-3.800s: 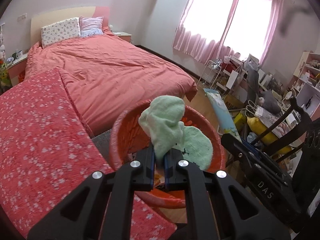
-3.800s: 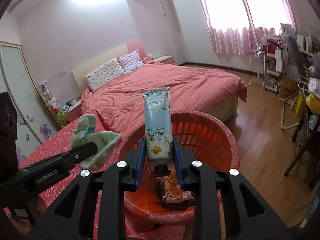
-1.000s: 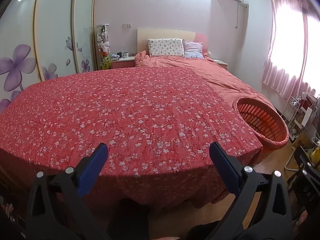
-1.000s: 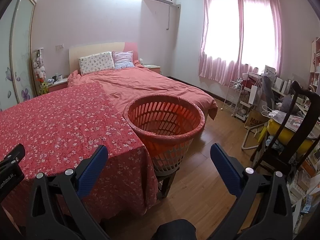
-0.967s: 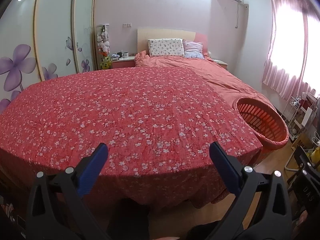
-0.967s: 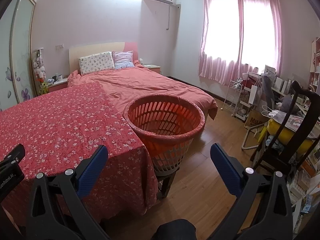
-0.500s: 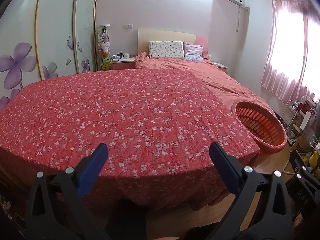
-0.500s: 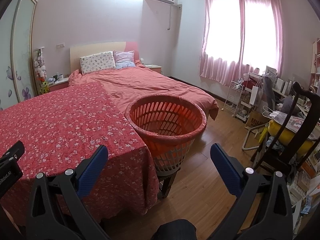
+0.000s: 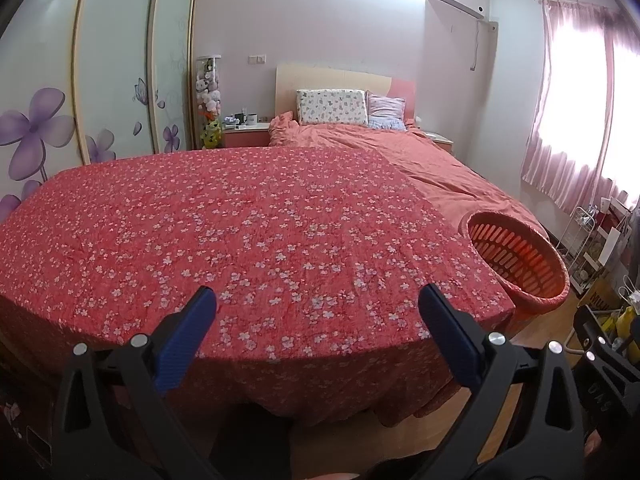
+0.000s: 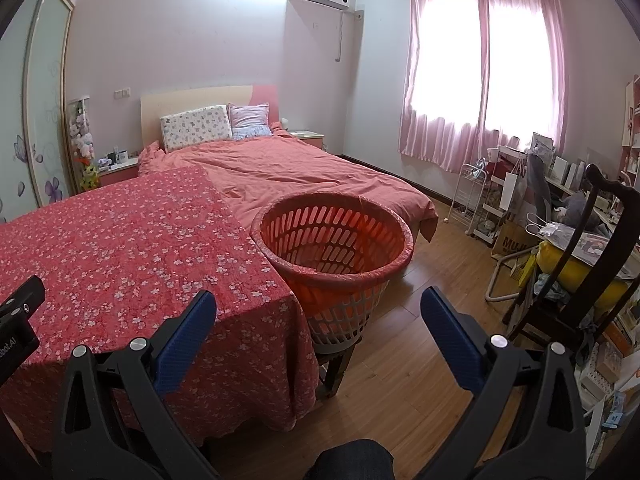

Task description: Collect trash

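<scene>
An orange plastic basket (image 10: 336, 240) lined with an orange bag stands on a low stool at the right end of the table; it also shows in the left wrist view (image 9: 516, 256). The table wears a red flowered cloth (image 9: 240, 232), also seen in the right wrist view (image 10: 112, 248). My left gripper (image 9: 316, 300) is open and empty, held back from the table's near edge. My right gripper (image 10: 318, 304) is open and empty, in front of the basket and apart from it. No trash shows on the cloth. The basket's contents are hidden.
A bed with a salmon cover (image 10: 304, 168) lies behind the table. A dark wooden chair (image 10: 572, 264) and cluttered shelves (image 10: 520, 184) stand at the right. Wardrobe doors with purple flowers (image 9: 80, 80) are at the left. The floor is wood (image 10: 408, 380).
Both grippers let go of the green cloth and the cream tube over the basket, opened wide and pulled back from the table. Over the last second they drifted only slightly.
</scene>
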Available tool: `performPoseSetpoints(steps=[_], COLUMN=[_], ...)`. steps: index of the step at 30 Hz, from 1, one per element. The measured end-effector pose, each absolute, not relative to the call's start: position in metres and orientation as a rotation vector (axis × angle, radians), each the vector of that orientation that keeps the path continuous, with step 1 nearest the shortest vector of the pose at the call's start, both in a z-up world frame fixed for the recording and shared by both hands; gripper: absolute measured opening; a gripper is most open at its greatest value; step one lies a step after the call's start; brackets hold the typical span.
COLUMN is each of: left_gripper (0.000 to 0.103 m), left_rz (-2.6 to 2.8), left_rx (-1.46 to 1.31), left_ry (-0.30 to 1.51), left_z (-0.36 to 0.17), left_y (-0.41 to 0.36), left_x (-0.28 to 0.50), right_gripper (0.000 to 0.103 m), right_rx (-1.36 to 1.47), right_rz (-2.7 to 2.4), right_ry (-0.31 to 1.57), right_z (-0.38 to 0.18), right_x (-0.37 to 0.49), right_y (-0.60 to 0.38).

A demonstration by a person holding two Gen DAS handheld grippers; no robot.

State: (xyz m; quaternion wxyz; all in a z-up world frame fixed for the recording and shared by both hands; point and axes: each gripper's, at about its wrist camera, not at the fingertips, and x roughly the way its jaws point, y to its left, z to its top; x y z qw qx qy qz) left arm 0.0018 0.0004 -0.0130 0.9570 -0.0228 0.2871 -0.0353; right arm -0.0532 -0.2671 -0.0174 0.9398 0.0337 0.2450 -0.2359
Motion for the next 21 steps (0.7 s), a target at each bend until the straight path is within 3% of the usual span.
performPoseSetpoints(steps=[21], left_gripper=[0.099], left_rz=[-0.073], left_rx=[-0.049], left_ry=[0.576], left_z=[-0.0114], left_y=[0.0013], left_x=[0.0005], right_gripper=[0.101], right_rx=[0.068], right_rz=[-0.480], right_ry=[0.499], right_z=[-0.0173], right_x=[-0.0531], right_y=[-0.2655])
